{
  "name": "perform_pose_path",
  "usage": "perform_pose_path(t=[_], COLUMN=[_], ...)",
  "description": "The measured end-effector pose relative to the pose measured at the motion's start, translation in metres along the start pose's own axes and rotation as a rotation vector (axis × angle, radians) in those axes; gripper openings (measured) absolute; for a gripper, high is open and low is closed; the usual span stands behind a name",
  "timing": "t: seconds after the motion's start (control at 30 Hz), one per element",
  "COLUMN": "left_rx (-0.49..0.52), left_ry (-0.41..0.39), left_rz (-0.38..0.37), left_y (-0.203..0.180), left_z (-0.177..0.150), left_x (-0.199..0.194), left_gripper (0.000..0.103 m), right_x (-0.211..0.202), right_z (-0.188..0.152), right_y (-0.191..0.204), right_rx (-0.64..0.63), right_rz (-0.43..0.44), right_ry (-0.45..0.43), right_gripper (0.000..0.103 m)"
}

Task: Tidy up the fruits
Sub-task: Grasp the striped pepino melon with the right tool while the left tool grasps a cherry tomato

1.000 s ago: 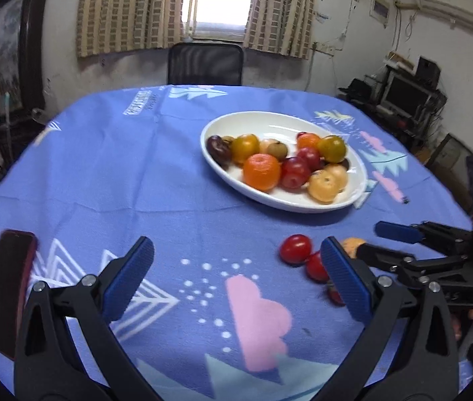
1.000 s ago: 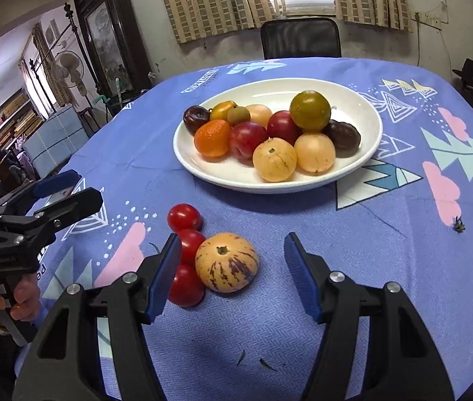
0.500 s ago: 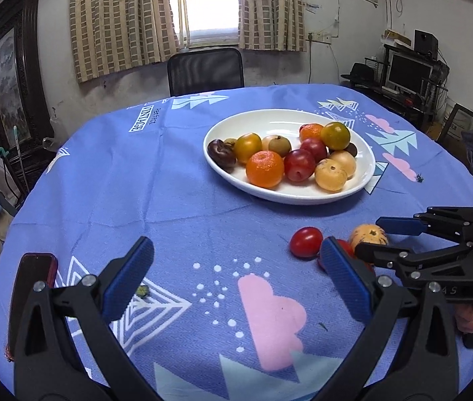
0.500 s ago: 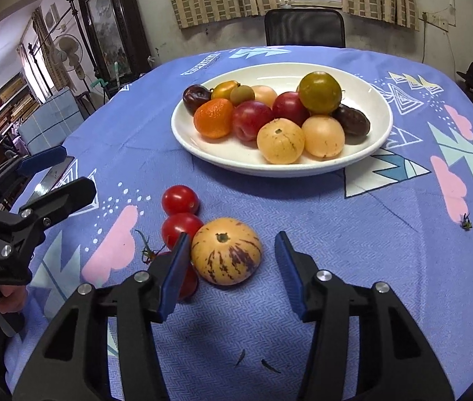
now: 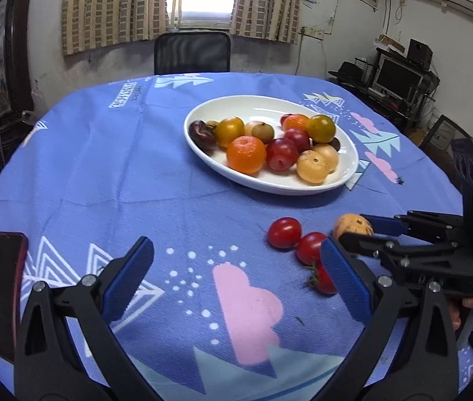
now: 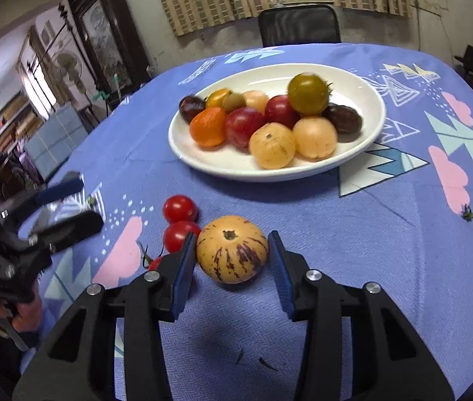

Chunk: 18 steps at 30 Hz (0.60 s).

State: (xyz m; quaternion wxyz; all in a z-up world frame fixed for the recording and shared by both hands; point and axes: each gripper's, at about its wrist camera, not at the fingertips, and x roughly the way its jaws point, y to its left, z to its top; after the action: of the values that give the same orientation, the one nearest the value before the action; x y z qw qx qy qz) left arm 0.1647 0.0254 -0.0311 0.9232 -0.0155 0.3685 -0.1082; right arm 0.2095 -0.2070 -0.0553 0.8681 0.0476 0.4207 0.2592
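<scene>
Our right claw is apart, with the striped fruit on the cloth between its pads. Our left claw is wide apart over bare cloth. The plate sits at 12 o'clock from the fruit, tomatoes at 9.

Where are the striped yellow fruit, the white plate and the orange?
striped yellow fruit [image 6: 232,249], right wrist view, middle of its top.
white plate [image 6: 353,87], right wrist view, bare inner wall.
orange [image 5: 246,149], left wrist view, its middle.
</scene>
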Motion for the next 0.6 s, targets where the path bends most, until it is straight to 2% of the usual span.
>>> perform_pose_path(t=[0.23, 0.33, 0.43, 0.53, 0.57, 0.6], left_rx=[0.086, 0.153, 0.173, 0.165, 0.166, 0.165], left_ry=[0.038, 0.047, 0.077, 0.119, 0.134, 0.148], left_rz=[-0.117, -0.155, -0.198, -0.228, -0.231, -0.232], left_y=[-0.031, -0.050, -0.059, -0.062, -0.063, -0.063], left_z=[-0.011, -0.017, -0.022, -0.025, -0.026, -0.026], left_x=[0.004, 0.004, 0.007, 0.015, 0.018, 0.022], left_gripper=[0.101, 0.094, 0.082, 0.067, 0.055, 0.048], right_x=[-0.019, -0.021, -0.021, -0.023, -0.024, -0.025], right_z=[0.006, 0.004, 0.007, 0.008, 0.009, 0.009], right_y=[-0.030, -0.034, -0.029, -0.027, -0.028, -0.028], right_rx=[0.122, 0.148, 0.133, 0.128, 0.128, 0.129], right_rz=[-0.039, -0.035, -0.036, -0.032, -0.031, -0.030], right_ry=[-0.058, -0.057, -0.060, -0.064, -0.067, -0.070], right_gripper=[0.044, 0.044, 0.044, 0.044, 0.044, 0.044])
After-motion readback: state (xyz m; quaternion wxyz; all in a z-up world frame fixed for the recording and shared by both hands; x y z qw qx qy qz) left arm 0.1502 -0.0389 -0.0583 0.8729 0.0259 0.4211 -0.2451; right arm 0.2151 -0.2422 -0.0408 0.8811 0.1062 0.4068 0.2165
